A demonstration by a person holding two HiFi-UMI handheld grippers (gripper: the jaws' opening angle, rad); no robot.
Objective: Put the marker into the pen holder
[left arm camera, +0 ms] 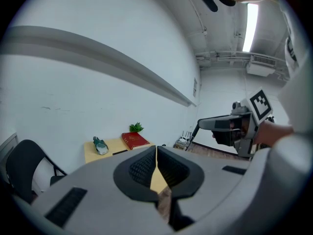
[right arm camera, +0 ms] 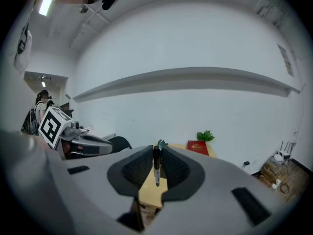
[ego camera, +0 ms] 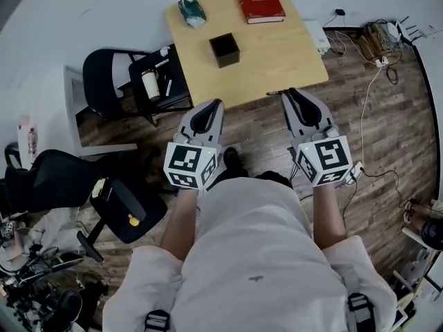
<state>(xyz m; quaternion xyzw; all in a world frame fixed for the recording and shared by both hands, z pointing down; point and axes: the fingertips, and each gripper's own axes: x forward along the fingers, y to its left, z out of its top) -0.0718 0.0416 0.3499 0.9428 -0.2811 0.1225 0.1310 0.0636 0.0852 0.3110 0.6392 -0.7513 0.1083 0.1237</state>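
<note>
- The red book (ego camera: 258,0) bears a gold emblem; its lettering is too small to read.
- The right gripper (right arm camera: 157,156) is clenched on the marker (right arm camera: 156,169) by the near edge of the table (ego camera: 284,57).
- The left gripper (left arm camera: 156,155) has its jaws pressed together, empty.
- The pen holder (ego camera: 224,50) stands mid-table, well apart from the marker; its inside is too dark to see.

Worktop (ego camera: 277,54): light wood, ahead of me.
Middle: black pen holder (ego camera: 224,50), upright.
Far edge: red book (ego camera: 259,0), green packet (ego camera: 192,12).
</note>
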